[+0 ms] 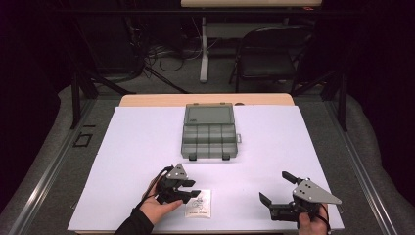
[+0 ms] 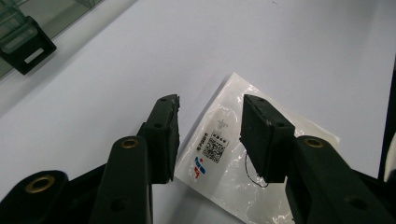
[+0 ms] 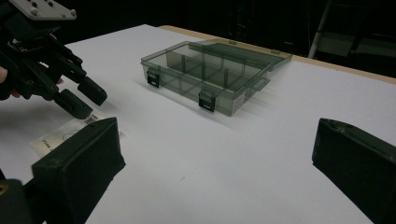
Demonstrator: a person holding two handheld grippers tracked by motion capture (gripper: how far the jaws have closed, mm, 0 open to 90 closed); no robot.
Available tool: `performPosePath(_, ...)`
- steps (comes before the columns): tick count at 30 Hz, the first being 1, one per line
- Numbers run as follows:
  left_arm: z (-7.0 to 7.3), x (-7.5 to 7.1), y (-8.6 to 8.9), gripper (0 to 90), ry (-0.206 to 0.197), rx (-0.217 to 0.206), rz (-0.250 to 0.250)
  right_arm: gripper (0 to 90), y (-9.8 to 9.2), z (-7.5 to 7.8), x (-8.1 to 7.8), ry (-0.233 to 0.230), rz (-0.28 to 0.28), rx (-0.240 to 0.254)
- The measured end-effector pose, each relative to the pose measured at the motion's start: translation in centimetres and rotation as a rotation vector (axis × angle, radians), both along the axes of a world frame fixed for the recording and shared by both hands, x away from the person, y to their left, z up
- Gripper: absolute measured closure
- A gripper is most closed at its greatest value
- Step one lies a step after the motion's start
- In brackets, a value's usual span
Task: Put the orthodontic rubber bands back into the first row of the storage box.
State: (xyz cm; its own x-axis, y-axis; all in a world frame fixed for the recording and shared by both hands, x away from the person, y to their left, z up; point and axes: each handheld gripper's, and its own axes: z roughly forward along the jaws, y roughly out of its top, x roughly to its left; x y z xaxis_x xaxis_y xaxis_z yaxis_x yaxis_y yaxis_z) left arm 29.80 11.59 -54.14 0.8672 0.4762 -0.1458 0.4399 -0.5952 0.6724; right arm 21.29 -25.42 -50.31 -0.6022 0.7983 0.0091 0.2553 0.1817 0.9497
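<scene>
A small clear plastic bag [image 1: 200,205] with a printed label lies flat on the white sheet near the front edge. My left gripper [image 1: 196,189] hovers at its left edge, pointing right. In the left gripper view the jaws stand apart over the bag [image 2: 219,154], and the left gripper [image 2: 211,101] is open, its pads clear of the plastic. My right gripper [image 1: 274,186] rests at the front right, wide open with nothing between the jaws [image 3: 219,154]. The right gripper view also shows the left gripper [image 3: 84,100] beside the bag [image 3: 65,135].
A smoky translucent organiser box [image 1: 209,142] with several compartments sits at the back middle, lid folded back; it is also in the right gripper view [image 3: 210,74]. The white sheet [image 1: 137,147] covers the table. A chair [image 1: 266,54] stands beyond the far edge.
</scene>
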Motion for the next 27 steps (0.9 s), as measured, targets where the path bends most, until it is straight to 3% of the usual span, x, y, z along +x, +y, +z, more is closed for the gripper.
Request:
performPosePath(8,-0.7,0.0,-0.5,57.3,0.012,0.022,-0.001,1.2,0.0,-0.1,0.0,-0.004,-0.002,0.004)
performPosePath(18,-1.1,-0.1,-0.9,63.3,-0.017,0.069,-0.018,1.9,0.0,-0.1,0.0,-0.001,0.002,0.003)
performPosePath(27,-1.0,-0.4,-1.0,74.2,-0.049,0.094,-0.037,3.1,0.0,-0.1,0.1,0.005,0.005,-0.003)
